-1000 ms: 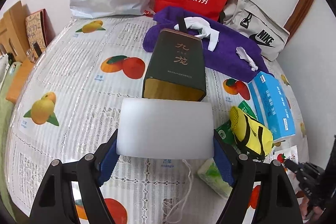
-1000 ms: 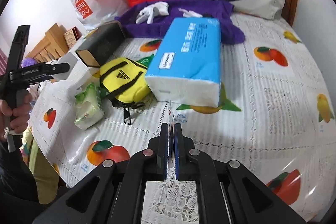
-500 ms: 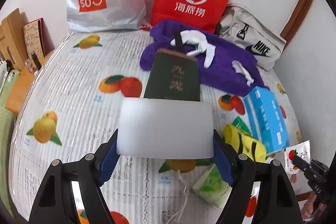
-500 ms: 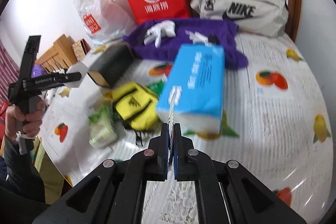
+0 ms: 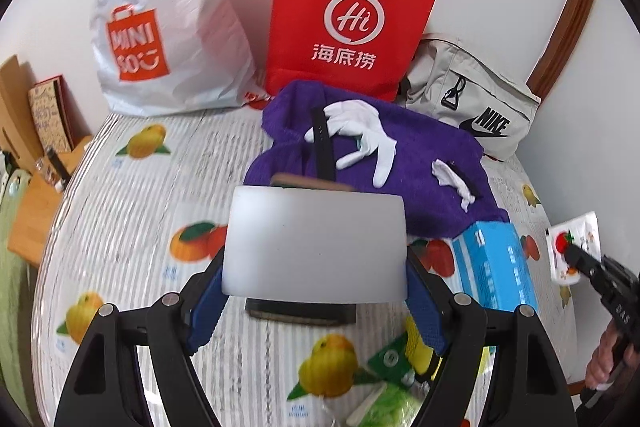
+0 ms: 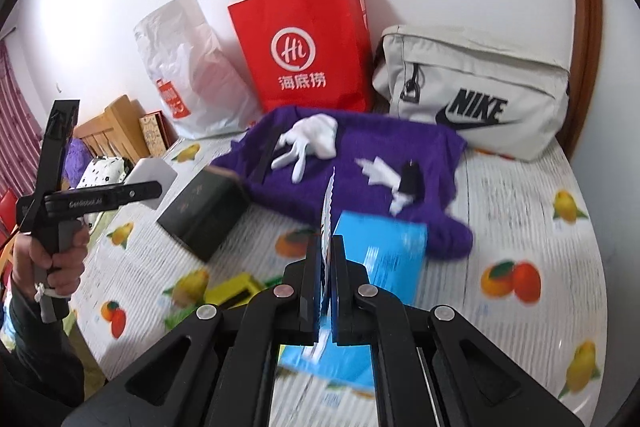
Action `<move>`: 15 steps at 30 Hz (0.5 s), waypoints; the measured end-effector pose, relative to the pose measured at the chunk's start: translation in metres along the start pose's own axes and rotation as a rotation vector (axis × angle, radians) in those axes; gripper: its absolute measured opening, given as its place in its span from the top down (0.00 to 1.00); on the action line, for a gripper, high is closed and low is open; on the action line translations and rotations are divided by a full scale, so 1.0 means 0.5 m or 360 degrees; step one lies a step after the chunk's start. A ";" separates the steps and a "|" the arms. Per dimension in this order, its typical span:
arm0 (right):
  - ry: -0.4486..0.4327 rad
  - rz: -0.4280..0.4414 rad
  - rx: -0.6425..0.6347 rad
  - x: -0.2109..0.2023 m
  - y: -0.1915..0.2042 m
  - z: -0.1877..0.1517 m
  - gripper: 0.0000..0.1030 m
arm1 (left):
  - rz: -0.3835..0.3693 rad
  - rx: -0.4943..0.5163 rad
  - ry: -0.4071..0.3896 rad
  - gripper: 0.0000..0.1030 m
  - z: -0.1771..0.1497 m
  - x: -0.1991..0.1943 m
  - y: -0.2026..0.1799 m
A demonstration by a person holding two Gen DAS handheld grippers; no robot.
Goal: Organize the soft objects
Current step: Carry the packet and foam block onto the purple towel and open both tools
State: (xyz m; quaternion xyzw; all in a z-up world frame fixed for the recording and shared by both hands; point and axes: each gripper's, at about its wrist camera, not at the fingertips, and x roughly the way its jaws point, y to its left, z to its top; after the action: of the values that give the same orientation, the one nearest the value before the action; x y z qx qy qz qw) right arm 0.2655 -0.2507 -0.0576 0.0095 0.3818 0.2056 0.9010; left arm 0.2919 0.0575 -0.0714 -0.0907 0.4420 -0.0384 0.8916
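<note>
Two risks: our left tool may crush its soft white foam block; our right tool, pinching a thin fruit-printed sachet, may drop it.

both wrist views hover above the table, facing the back wall, sharing the purple towel.

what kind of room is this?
Probably a home bedroom or living space: a table under a fruit-print cloth against a white wall, shopping bags and a Nike bag on it, wooden furniture and a striped curtain alongside.
</note>
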 end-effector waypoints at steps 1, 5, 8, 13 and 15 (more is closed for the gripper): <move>-0.0003 -0.0001 0.0002 0.012 -0.007 0.014 0.96 | -0.0001 0.0010 0.0003 0.24 0.009 0.007 -0.004; 0.0010 -0.0024 0.0000 0.055 -0.028 0.052 0.96 | -0.0003 0.0050 0.0016 0.24 0.046 0.037 -0.018; 0.0031 -0.0040 -0.0001 0.092 -0.045 0.079 0.96 | -0.0002 0.0067 0.0037 0.24 0.070 0.063 -0.024; 0.0086 -0.0035 0.0013 0.154 -0.072 0.115 0.96 | -0.0011 0.0068 0.0067 0.24 0.109 0.108 -0.023; 0.0114 -0.0032 0.0007 0.182 -0.080 0.127 0.96 | -0.0012 0.0071 0.0087 0.24 0.122 0.126 -0.023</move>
State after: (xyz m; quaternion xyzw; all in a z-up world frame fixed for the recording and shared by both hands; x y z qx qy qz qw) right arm 0.3810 -0.2441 -0.0818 0.0001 0.4143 0.1961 0.8887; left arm 0.3788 0.0449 -0.0820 -0.0714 0.4648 -0.0541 0.8809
